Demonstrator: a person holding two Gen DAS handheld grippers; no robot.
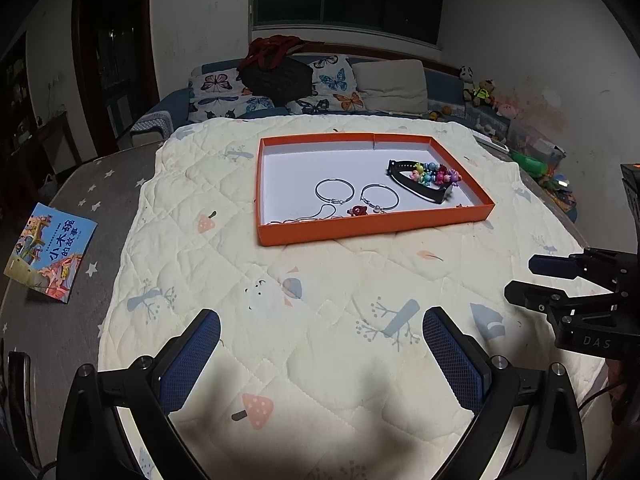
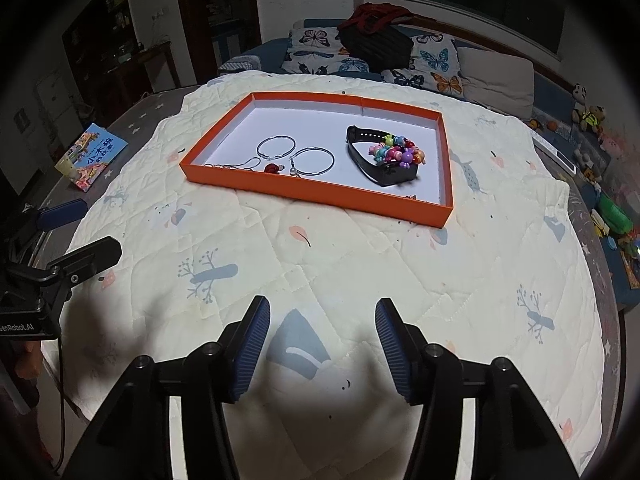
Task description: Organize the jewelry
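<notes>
We hold both hand-held grippers, left [image 1: 320, 360] and right [image 2: 322, 350], spread apart and empty; the orange tray [image 2: 320, 194] of jewelry lies straight ahead, nearer the right.

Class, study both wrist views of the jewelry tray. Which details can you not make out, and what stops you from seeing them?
- Silver chain: in the left wrist view the near wall of the orange tray hides its lower part.
- Small piece in the tray's corner: too small to identify in the right wrist view.
- Red charm: too small and blurred to tell its shape.
- Left gripper and right gripper: bodies cut off by the bottom edges.
</notes>
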